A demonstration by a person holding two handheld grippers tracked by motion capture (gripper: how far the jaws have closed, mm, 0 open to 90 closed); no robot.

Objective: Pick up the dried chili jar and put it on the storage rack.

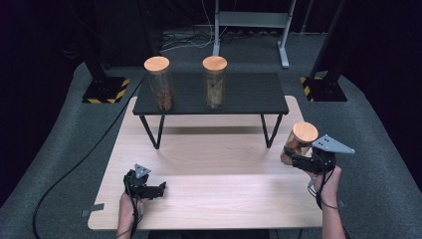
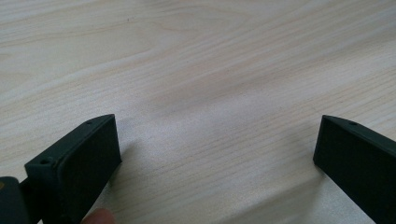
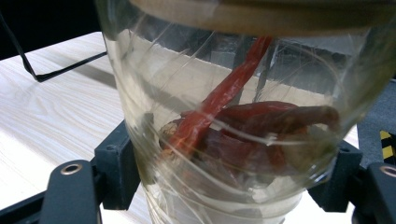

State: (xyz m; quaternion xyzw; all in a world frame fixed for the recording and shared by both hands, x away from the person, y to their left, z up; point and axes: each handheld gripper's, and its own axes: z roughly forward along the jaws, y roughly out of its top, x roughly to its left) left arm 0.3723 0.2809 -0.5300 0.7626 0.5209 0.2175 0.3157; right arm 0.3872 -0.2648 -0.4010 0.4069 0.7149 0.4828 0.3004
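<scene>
The right gripper [image 1: 293,158] is clamped on a jar [image 1: 297,143], with one jaw on each side of the glass wall. In the right gripper view the jar [image 3: 243,140] is clear glass, and its wooden lid [image 3: 261,14] crosses the top of the frame. It contains dried red chillies [image 3: 243,126]; one long pod leans up toward the lid, and the others lie in a heap lower down. In the high view the jar is tilted at the right edge of the surface [image 1: 209,194], with its round lid [image 1: 305,132] facing up.

The left gripper [image 1: 158,189] rests low over the near left part of the surface. Its jaws stand wide apart with only bare wood [image 2: 210,93] between them.

Farther back, a black shelf [image 1: 249,97] on thin legs stands on the surface. It carries two upright, wooden-lidded jars set well apart. The left jar [image 1: 160,84] holds dark reddish-brown contents and the right jar [image 1: 215,84] holds paler tan contents. The contents cannot be identified.
</scene>
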